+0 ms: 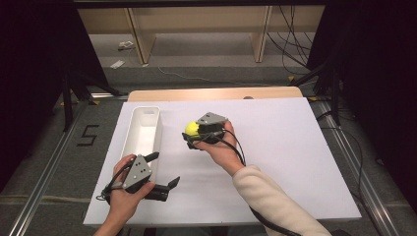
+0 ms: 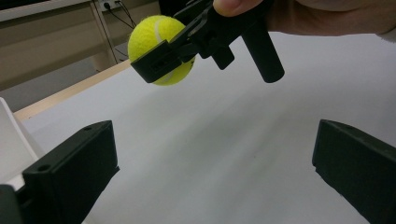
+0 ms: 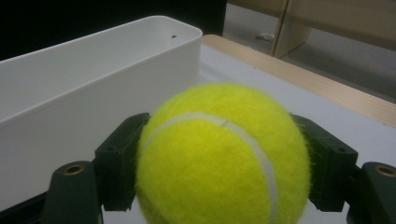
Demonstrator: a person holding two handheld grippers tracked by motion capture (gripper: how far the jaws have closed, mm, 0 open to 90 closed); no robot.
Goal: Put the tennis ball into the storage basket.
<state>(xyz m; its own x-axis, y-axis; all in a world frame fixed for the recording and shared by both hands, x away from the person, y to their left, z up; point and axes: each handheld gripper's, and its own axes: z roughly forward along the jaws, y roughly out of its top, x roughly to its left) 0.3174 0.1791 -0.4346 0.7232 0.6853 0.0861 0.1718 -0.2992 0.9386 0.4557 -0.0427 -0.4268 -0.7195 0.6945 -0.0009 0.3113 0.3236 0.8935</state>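
You're holding the right gripper (image 1: 193, 133) raised over the white sheet (image 1: 275, 147), clamping the tennis ball (image 1: 192, 129) just beside the white bin (image 1: 145, 129), while your left gripper (image 1: 164, 169) is resting low, jaws wide, holding nothing.

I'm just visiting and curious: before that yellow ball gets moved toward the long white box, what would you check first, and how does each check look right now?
1. Ball gripped: ok. The right gripper has a jaw on each side of the tennis ball.
2. Ball lifted off the table: ok. In the left gripper view it hangs above the white table surface.
3. White bin has room: ok. The inside that shows in the high view looks empty.
4. Path to the bin: ok. Nothing lies between ball and bin.
5. Left gripper out of the way: ok. It is open, near the bin's close end.
6. Grip firmness: cannot tell.
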